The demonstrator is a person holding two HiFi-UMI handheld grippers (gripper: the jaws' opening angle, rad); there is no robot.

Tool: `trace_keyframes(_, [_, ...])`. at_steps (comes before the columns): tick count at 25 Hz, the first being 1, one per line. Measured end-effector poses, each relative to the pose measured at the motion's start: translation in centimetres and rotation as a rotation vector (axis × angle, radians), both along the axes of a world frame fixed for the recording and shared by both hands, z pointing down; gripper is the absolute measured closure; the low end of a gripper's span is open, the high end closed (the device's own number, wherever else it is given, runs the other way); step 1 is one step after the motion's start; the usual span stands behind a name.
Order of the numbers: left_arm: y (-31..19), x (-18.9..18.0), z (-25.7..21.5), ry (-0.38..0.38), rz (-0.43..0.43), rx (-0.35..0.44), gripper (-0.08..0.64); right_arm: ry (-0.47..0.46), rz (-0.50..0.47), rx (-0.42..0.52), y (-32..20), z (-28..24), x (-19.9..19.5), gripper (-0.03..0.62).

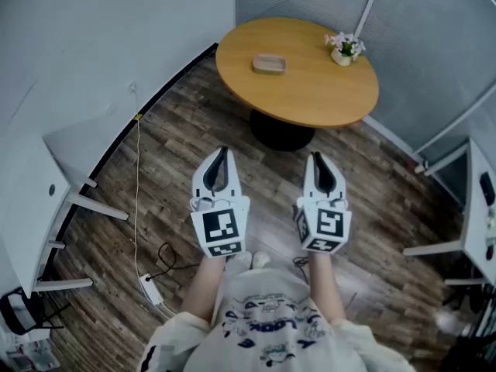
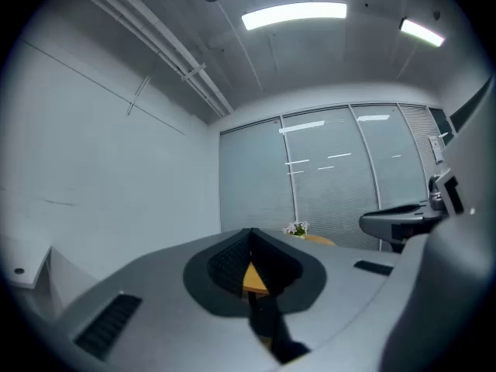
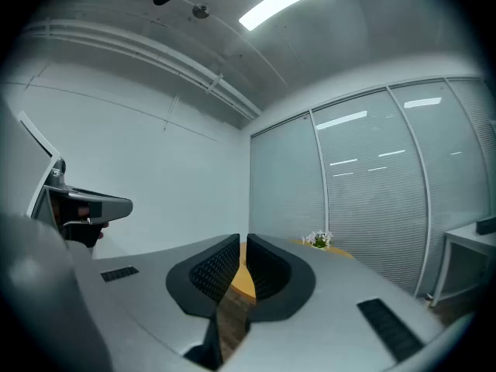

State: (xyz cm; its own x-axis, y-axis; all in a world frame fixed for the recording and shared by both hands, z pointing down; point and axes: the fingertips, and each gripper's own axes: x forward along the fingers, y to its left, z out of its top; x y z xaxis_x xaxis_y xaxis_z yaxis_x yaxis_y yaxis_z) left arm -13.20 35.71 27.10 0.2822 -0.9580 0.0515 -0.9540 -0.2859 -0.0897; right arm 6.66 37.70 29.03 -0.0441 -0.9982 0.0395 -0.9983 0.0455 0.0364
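The left gripper (image 1: pixel 221 153) and the right gripper (image 1: pixel 318 159) are held side by side over a floor (image 1: pixel 174 161) of grey-brown wood-grain planks, both pointing at a round desk (image 1: pixel 310 95) with a smooth honey-coloured wooden top on a dark pedestal base. Each gripper has a matte grey, tapering shell, and behind it a cube with black-and-white square markers.

In the left gripper view the ribbed black pads of the left gripper (image 2: pixel 249 235) meet at the tip, with nothing between them. In the right gripper view the right gripper (image 3: pixel 242 243) is likewise drawn together, its ridged pads parted only by a thin slit that holds nothing.

A shallow, pale, rounded-rectangular tray (image 1: pixel 269 63) lies on the far left part of the desk, well apart from both grippers. Near the desk's far right edge stands a small white pot of pale flowers (image 1: pixel 344 48).

A thin white cable (image 1: pixel 138 184) runs down along the left wall to a white adapter (image 1: pixel 151 289) on the floor
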Motion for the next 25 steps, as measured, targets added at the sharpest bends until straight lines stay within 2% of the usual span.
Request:
trace_keyframes(15, [-1.3, 1.4, 0.3, 0.003, -0.012, -0.007, 0.555, -0.023, -0.025, -0.015, -1.3, 0.5, 1.0, 0.565])
trace_keyframes(19, [-1.6, 1.7, 0.7, 0.012, -0.022, -0.01, 0.555, -0.029, -0.038, 0.007, -1.9, 0.8, 1.4, 0.563])
trace_keyframes(25, [-2.6, 1.9, 1.5, 0.015, -0.042, -0.03, 0.555, -0.026, -0.059, -0.032, -3.4, 2.2, 1.7, 0.563])
